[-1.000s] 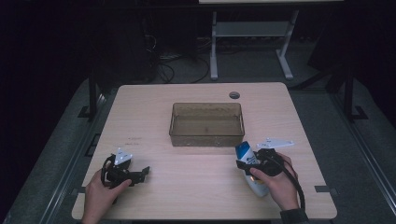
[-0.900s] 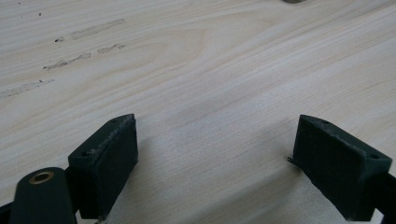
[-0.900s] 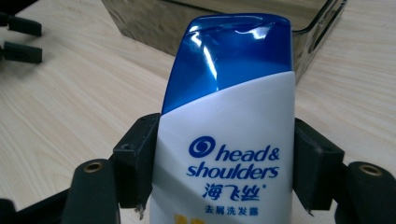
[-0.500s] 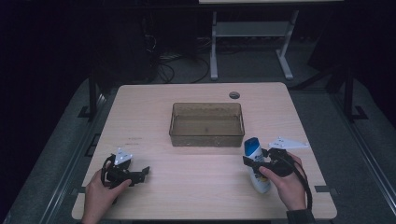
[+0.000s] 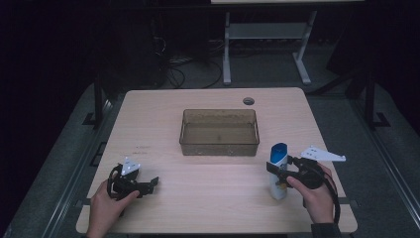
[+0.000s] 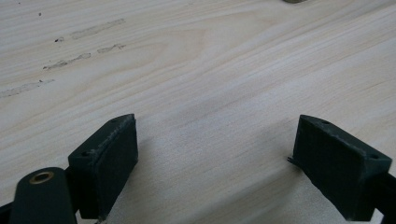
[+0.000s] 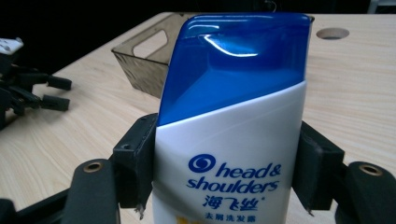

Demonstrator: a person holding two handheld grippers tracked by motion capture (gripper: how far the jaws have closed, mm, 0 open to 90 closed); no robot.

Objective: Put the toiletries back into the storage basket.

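The table [image 5: 218, 203] is a pale wood top with rounded corners, standing on a grey floor in a dark room, and a round cable hole [image 5: 248, 101] sits near its far edge, just beyond the bin. The bin [image 5: 219, 132], a smoky see-through plastic tub with a hand slot in its end wall, stands a little past the middle of the table and looks empty from the high view. On the near right side of the bin, close to its corner but apart from it, a white bottle [image 5: 278, 171] with a slanted blue cap stands upright on the table; the right gripper view shows its label reading "head & shoulders" with Chinese characters beneath. The right gripper [image 5: 280, 171] has its two black jaws pressed against the bottle's sides just under the cap, so it is clenched on the bottle, and the person's right hand [image 5: 317, 194] holds it from the near side, with the grey three-cornered plate on top pointing away to the right. On the near left side of the bin, well apart from it, the left gripper [image 5: 152, 182] lies low over bare wood in the left hand [image 5: 106, 206]; in its own view the jaws stand wide apart with nothing between them, released.
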